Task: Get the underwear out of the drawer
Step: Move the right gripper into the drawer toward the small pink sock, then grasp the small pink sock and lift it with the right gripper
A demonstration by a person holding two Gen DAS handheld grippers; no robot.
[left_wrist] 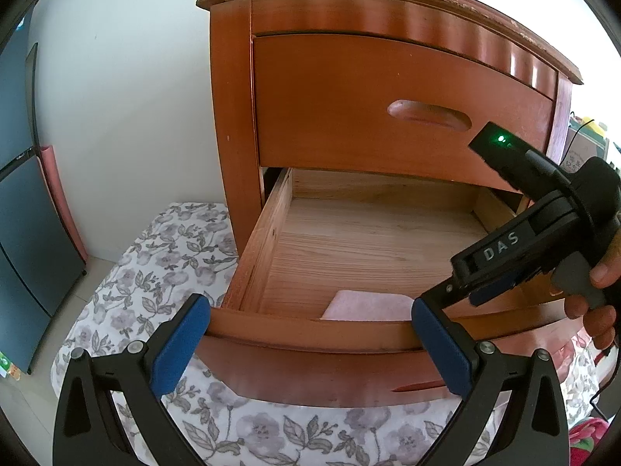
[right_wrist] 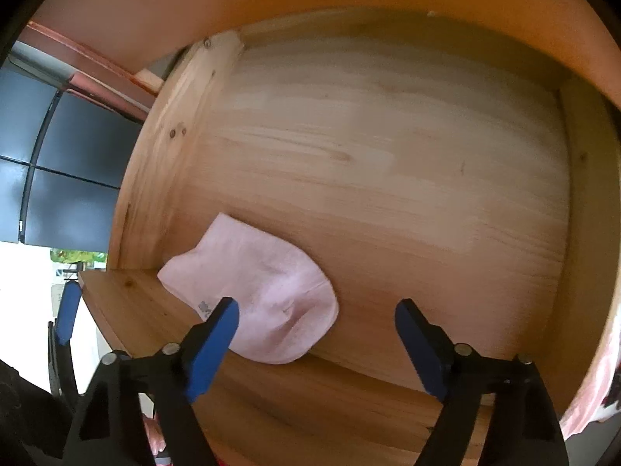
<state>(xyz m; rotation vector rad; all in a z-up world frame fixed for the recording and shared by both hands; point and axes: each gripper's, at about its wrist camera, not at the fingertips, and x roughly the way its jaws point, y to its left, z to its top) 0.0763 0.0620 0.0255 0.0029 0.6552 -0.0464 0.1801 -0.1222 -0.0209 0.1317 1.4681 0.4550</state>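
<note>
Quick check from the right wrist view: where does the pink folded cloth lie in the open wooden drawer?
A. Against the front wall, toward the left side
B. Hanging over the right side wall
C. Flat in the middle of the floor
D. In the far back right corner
A: the pink folded cloth lies on the floor of the open wooden drawer, against its front wall, left of centre.

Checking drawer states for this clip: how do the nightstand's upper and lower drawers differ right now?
The upper drawer is shut flush in the nightstand; the lower drawer is pulled out. The upper drawer's inside is hidden; the lower drawer shows a bare wooden floor with one folded pink garment near its front wall. The right gripper points down into the lower drawer, open. Both have reddish-brown fronts.
</note>
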